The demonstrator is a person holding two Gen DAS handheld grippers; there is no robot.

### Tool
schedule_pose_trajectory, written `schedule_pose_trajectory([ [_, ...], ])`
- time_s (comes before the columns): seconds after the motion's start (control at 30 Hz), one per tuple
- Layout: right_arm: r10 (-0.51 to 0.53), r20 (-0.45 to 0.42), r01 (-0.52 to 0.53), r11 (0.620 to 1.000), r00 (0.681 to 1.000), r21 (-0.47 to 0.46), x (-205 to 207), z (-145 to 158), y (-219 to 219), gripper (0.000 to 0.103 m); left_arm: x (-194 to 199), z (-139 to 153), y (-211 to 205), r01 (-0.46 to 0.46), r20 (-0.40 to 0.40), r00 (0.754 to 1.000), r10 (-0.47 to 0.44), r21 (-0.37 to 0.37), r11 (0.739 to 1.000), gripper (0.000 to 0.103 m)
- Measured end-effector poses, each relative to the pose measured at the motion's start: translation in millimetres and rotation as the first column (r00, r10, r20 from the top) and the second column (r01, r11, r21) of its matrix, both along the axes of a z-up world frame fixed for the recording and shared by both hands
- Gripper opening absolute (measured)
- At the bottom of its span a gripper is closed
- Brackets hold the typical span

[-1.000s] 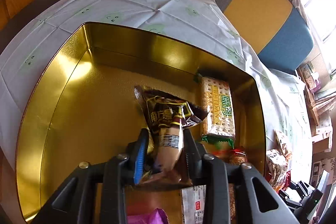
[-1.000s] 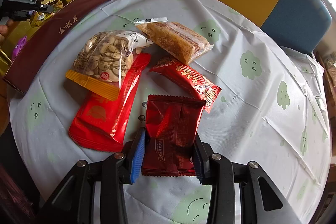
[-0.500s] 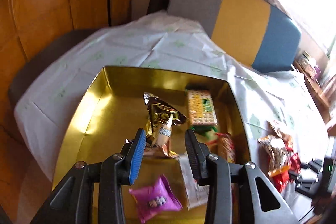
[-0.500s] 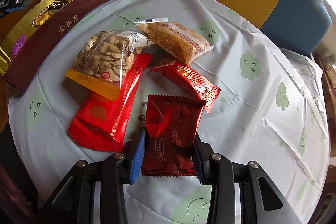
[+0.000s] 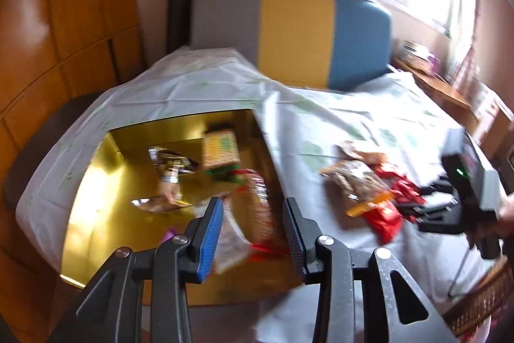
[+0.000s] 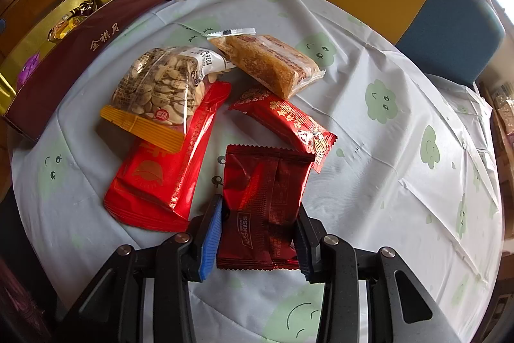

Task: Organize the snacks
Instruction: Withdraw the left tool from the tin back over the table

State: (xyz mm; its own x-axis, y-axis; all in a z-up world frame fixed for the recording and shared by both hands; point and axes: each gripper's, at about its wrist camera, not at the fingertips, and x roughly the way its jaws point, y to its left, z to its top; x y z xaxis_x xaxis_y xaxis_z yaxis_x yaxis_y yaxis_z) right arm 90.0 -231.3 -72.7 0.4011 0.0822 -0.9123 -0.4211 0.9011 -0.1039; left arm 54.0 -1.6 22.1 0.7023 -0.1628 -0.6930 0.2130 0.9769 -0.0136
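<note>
My left gripper [image 5: 253, 204] is open with nothing between its fingers, raised above the near edge of the gold box [image 5: 96, 182]. In the box lie a brown-gold packet [image 5: 170, 172], a cracker packet [image 5: 220, 147] and other snacks, all blurred. My right gripper [image 6: 259, 208] is shut on a dark red packet [image 6: 263, 198] that rests on the tablecloth. Beyond it lie a peanut bag [image 6: 160, 85], a bright red packet [image 6: 167, 169], a clear-wrapped brown bar [image 6: 270, 63] and a patterned red packet [image 6: 289, 121].
The box's maroon wall [image 6: 96, 37] stands at the far left of the right wrist view. A chair with a grey, yellow and blue back [image 5: 295, 34] is behind the round table. A wicker basket [image 5: 482, 298] sits at the lower right. Wooden panels [image 5: 48, 37] line the left.
My left gripper let go of the brown-gold packet in the box, opened, then pulled back, rose and swung right. The right gripper and its packet stayed still.
</note>
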Motion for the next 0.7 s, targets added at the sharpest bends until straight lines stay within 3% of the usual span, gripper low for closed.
schedule_pose_trajectory([
  [0.23, 0.0, 0.002, 0.0, 1.0, 1.0, -0.003, -0.3, 0.3, 0.4, 0.041, -26.5, -9.7, -50.4, 0.189, -0.014, 0.982, -0.189, 0.012, 0.982, 0.039],
  [0.33, 0.0, 0.002, 0.0, 1.0, 1.0, -0.003, -0.4, 0.1, 0.2, 0.041, -38.7, -18.8, -73.8, 0.289, -0.023, 0.957, -0.289, 0.029, 0.957, 0.039],
  [0.53, -0.007, -0.003, 0.007, 1.0, 1.0, 0.005, 0.2, 0.4, -0.5, 0.04, -59.7, -54.9, -109.9, 0.472, -0.085, 0.881, -0.466, 0.072, 0.879, 0.039],
  [0.63, -0.013, -0.011, 0.013, 1.0, 1.0, 0.017, 2.0, 0.1, -2.3, 0.04, -63.0, -77.5, -117.1, 0.501, -0.148, 0.861, -0.487, 0.079, 0.862, 0.039],
  [0.7, -0.022, -0.019, 0.022, 0.999, 1.0, 0.028, 3.7, -0.5, -4.5, 0.04, -61.0, -88.6, -116.9, 0.5, -0.186, 0.856, -0.482, 0.064, 0.864, 0.039],
])
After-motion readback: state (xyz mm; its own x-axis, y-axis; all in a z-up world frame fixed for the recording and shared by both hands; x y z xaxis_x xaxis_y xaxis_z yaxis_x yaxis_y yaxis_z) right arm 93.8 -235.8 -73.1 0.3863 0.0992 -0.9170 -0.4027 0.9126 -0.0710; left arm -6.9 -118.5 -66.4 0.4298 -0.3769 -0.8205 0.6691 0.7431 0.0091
